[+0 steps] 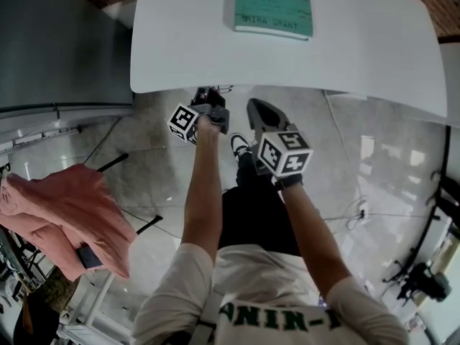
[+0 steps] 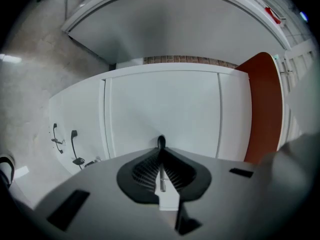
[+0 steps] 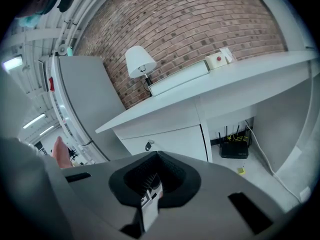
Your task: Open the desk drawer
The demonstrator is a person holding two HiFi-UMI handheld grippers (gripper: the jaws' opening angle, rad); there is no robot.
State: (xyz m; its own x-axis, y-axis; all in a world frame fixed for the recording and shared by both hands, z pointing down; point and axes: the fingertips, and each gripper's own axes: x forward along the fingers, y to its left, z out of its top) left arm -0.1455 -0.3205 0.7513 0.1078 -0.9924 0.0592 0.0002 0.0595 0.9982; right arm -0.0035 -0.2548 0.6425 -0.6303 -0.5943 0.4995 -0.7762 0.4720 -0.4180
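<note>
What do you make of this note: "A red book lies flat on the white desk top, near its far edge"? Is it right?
Not quite: the book is teal, not red. The head view shows it lying flat on the white desk top, near its far edge.

I see a smooth matt white desk top (image 1: pixel 374 49) at twelve o'clock, a glossy polished floor (image 1: pixel 374 171) at three, and soft pink cloth (image 1: pixel 65 214) at eight.
</note>
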